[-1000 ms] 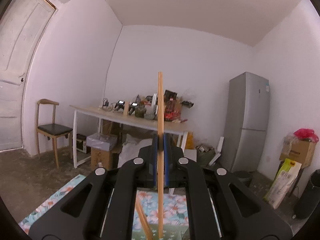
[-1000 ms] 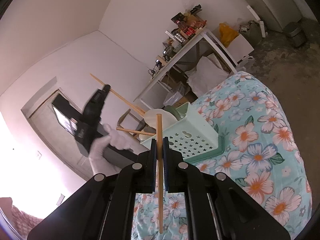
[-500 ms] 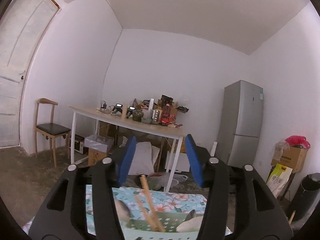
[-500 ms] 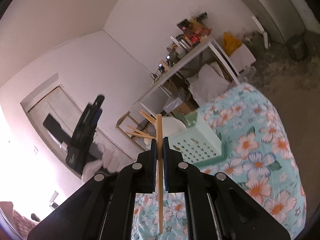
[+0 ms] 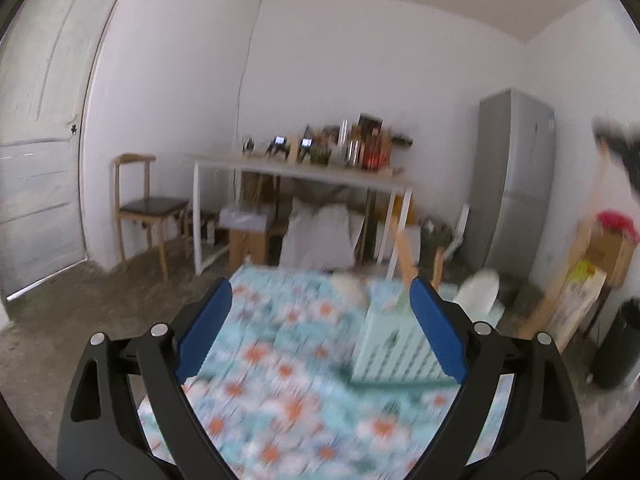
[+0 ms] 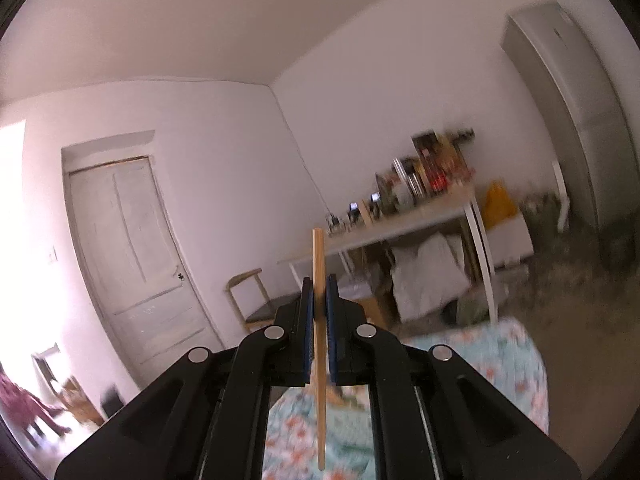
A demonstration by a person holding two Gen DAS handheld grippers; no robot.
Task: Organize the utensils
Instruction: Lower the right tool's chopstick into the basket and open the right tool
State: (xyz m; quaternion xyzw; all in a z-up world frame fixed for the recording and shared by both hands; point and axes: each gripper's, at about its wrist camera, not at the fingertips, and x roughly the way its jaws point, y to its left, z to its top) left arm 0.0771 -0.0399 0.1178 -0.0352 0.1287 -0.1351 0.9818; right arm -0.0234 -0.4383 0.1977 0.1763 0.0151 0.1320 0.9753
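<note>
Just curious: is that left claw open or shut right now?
Open. The left gripper has its blue pads far apart, opening further, with nothing between them.

Open floral cloth point(image 5: 280, 360) is being left free ahead; passage on the right is being blocked by the green basket point(image 5: 392, 352).

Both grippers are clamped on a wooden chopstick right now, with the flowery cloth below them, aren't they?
Only the right gripper clamps a chopstick, as the right wrist view shows. In the left wrist view, the left gripper is opening with nothing between its jaws, above the flowery cloth.
</note>
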